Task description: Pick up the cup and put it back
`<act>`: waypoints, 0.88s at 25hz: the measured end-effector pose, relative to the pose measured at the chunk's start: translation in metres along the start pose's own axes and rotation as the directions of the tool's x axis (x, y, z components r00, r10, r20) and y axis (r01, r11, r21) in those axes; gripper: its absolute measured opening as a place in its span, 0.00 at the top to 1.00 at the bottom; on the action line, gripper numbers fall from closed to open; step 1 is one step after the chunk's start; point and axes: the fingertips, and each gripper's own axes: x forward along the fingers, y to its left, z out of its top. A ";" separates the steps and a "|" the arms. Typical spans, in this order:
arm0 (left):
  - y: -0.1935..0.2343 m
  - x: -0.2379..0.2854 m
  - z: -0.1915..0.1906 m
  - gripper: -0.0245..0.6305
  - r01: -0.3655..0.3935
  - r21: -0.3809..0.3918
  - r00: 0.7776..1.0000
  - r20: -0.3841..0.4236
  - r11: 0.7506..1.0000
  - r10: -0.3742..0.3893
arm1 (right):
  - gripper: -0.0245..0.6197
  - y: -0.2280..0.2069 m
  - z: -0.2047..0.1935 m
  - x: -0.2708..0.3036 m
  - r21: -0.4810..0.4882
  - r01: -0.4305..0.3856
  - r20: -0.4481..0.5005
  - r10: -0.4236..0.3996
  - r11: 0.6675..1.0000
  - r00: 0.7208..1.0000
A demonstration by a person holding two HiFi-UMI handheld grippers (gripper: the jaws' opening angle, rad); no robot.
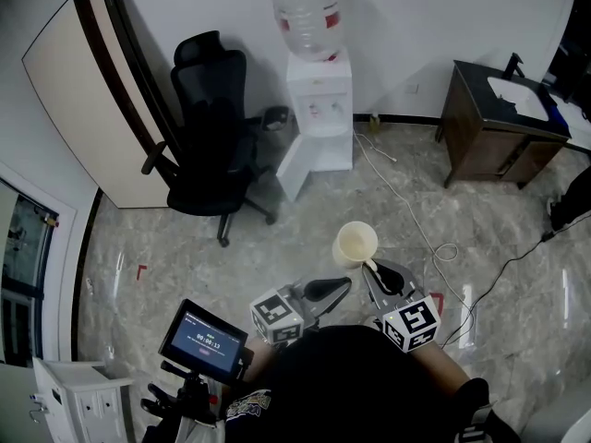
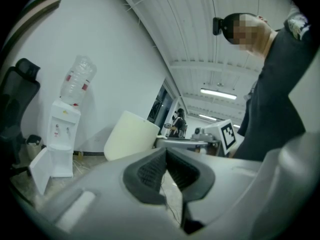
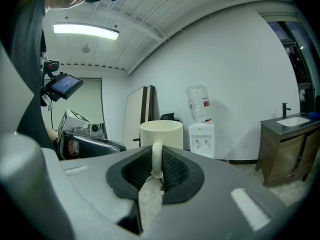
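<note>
Projecting beyond the right tongs (image 1: 371,268), cup (image 3: 161,133) held by handle (image 3: 156,160), seemingly upright.

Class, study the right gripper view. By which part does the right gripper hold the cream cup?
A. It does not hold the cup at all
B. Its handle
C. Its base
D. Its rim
B: the right gripper has its two pads closed on the handle, and the cup stands upright just beyond the jaws.
</note>
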 end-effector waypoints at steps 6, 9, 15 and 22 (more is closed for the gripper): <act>-0.010 0.027 -0.008 0.96 0.011 -0.029 1.000 0.003 1.000 -0.011 | 0.89 -0.024 -0.002 -0.025 0.006 0.022 0.000 -0.022 1.000 1.000; -0.019 0.047 -0.015 0.96 0.013 -0.026 1.000 -0.003 1.000 -0.013 | 0.89 -0.043 -0.005 -0.041 0.016 0.032 0.006 -0.032 0.999 0.999; -0.037 0.083 -0.023 0.96 -0.009 -0.030 1.000 -0.006 1.000 0.009 | 0.89 -0.071 -0.011 -0.069 0.019 0.023 0.010 -0.023 1.000 1.000; -0.049 0.111 -0.029 0.96 -0.052 -0.035 0.999 -0.018 0.998 0.052 | 0.89 -0.102 -0.012 -0.092 0.048 0.021 0.020 -0.022 0.999 1.000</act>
